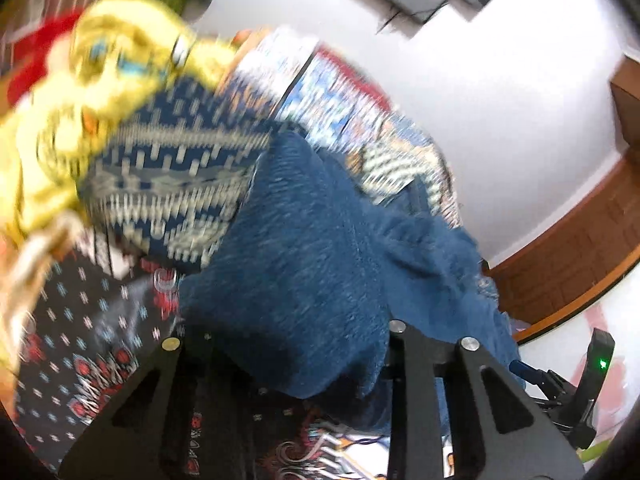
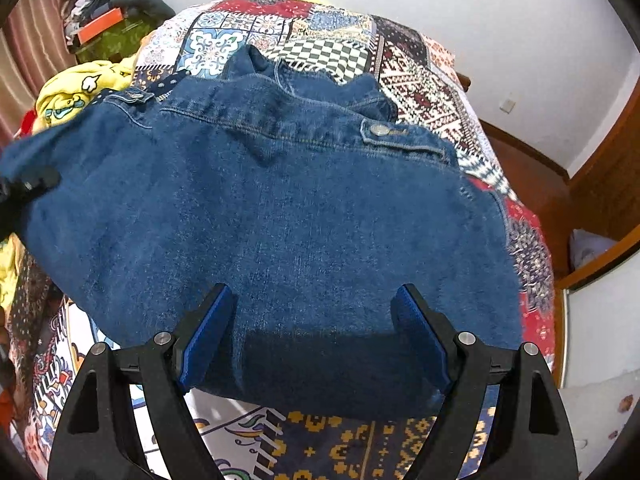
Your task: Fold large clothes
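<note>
Patchwork bedding (image 2: 328, 52) in red, blue and checkered panels covers a bed against a white wall, with wooden trim at the right.

Nearest the right wrist camera, the right gripper (image 2: 312, 336) hangs over the near hem of a blue denim jacket (image 2: 280, 200). Its blue-padded jaws stand wide apart, one on each side of a strip of hem, and do not press on the cloth; it holds nothing.

In the left wrist view, which is blurred, the left gripper (image 1: 296, 360) has its jaws drawn close together with a thick bunch of the same blue denim (image 1: 304, 264) between them. It appears to be gripping the fabric, which rises in a lifted fold in front of the camera. From the right view, this grip sits at the jacket's left edge.

Further out, the jacket lies spread across the bed with its collar and buttoned tabs toward the far side. A yellow printed garment (image 2: 68, 96) is heaped beyond its left edge.

Judging from this, one side of the jacket is being lifted to start a fold. The next move likely calls for the right jaws to close on the hem, so both hands can carry the cloth over evenly.
</note>
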Demonstrator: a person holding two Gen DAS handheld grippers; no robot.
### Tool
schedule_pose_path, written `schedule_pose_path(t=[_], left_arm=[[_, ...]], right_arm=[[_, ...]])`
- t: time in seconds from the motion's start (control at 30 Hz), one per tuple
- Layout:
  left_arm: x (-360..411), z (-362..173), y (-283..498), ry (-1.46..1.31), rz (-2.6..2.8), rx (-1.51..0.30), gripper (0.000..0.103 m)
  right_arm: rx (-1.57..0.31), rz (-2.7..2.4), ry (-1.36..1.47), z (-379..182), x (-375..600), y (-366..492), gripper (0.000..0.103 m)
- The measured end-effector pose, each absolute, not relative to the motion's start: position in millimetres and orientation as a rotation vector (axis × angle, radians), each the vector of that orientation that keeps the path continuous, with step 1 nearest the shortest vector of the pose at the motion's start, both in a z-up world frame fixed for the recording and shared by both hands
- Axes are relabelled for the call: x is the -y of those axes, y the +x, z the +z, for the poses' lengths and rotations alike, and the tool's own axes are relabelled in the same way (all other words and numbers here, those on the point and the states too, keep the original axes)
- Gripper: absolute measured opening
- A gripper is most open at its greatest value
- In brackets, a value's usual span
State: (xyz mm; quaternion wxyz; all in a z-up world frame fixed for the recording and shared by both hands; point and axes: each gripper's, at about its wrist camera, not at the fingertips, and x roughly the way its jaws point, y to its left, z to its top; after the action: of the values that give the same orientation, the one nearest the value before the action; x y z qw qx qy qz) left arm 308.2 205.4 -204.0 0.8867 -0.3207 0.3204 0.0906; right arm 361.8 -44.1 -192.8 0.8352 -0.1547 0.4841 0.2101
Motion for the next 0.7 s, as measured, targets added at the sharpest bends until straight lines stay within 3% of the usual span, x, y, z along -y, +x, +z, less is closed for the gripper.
schedule_pose_path(t=[0.33, 0.63, 0.7], left_arm=[[-180, -101, 285, -0.429, 0.169, -0.429, 0.025], [-155, -109, 303, -0.282, 0.152, -0.488, 0.025], [-150, -115, 305, -0.272, 0.153, -0.488, 0.025]], right_arm=[[-0.958, 0.559, -0.283, -166, 5, 358, 0.081], [-1.057, 0.635, -0.325, -215, -46, 359, 0.081], [-1.087, 0.646, -0.292, -224, -42, 365, 0.089]])
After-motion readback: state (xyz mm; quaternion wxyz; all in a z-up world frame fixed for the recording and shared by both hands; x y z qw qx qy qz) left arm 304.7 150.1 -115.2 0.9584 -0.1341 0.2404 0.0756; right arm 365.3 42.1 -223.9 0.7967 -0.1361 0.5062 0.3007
